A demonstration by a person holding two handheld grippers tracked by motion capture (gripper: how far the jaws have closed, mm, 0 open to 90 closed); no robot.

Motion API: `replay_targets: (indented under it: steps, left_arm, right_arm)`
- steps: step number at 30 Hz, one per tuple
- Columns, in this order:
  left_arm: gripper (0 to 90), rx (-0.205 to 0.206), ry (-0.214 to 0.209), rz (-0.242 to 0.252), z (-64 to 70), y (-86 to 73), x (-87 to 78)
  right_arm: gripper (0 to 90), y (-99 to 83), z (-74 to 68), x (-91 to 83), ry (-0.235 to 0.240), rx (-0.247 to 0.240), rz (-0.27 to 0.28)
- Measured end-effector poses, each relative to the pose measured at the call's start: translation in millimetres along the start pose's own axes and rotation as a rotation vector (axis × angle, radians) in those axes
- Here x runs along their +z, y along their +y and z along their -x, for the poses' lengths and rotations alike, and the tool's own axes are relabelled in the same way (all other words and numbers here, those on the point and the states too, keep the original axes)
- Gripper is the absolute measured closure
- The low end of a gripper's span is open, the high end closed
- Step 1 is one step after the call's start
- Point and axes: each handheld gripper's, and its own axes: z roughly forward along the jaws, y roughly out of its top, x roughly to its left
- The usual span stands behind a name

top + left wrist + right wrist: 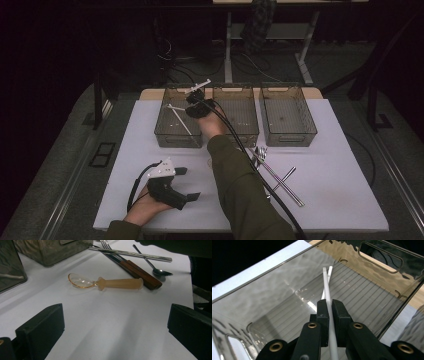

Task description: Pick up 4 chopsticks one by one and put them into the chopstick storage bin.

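Right gripper pinches a white chopstick over the leftmost bin, likely to drop it beside the one already inside. Left gripper rests wide open near a plastic spoon.

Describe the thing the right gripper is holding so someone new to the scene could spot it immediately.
Three clear plastic bins stand in a row at the table's far edge; look at the leftmost bin. Above it the right gripper pinches a thin white chopstick. Unlike the other white chopstick lying inside the bin, this one is clamped between black jaws.
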Motion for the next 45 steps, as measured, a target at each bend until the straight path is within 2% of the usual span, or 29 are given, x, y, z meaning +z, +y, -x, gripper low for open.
replay_targets:
  steps: [12, 14, 17, 24, 29, 33, 37, 45]
  left_arm:
    - [0.0, 0.003, -0.003, -0.001, 0.4, 0.7, 1.3]
    - [0.0, 0.002, -0.003, -0.001, -0.1, 0.7, 1.1]
    - [0.0, 0.001, -0.003, -0.001, -0.1, 0.7, 1.2]
    - [0.0, 0.002, -0.003, -0.002, -0.5, 0.6, 1.5]
    - [0.0, 0.004, -0.004, -0.002, -0.5, 0.6, 1.2]
    - [0.0, 0.001, 0.0, -0.002, -0.3, 0.5, 0.6]
    - [0.0, 0.004, 0.002, 0.0, -0.7, 0.6, 0.0]
    - [0.0, 0.005, 0.007, -0.009, -0.8, 0.2, 0.9]
  right_arm:
    - [83.7, 2.3, -7.2, 7.1, -0.027, -0.027, -0.028]
    - [70.6, 2.7, -6.0, 7.0, -0.032, -0.016, -0.027]
    - [59.8, 3.5, -3.4, 3.9, -0.025, 0.007, -0.015]
    - [53.1, 5.9, -0.1, -7.5, 0.02, 0.026, -0.007]
    - [48.8, 3.2, 1.7, -19.8, 0.044, 0.038, -0.009]
    - [46.9, -1.7, 5.0, -35.8, 0.067, 0.034, 0.015]
    - [41.1, -7.6, 10.3, -51.6, 0.078, 0.032, 0.031]
    - [39.3, -26.3, 18.1, -83.7, 0.1, 0.011, 0.054]
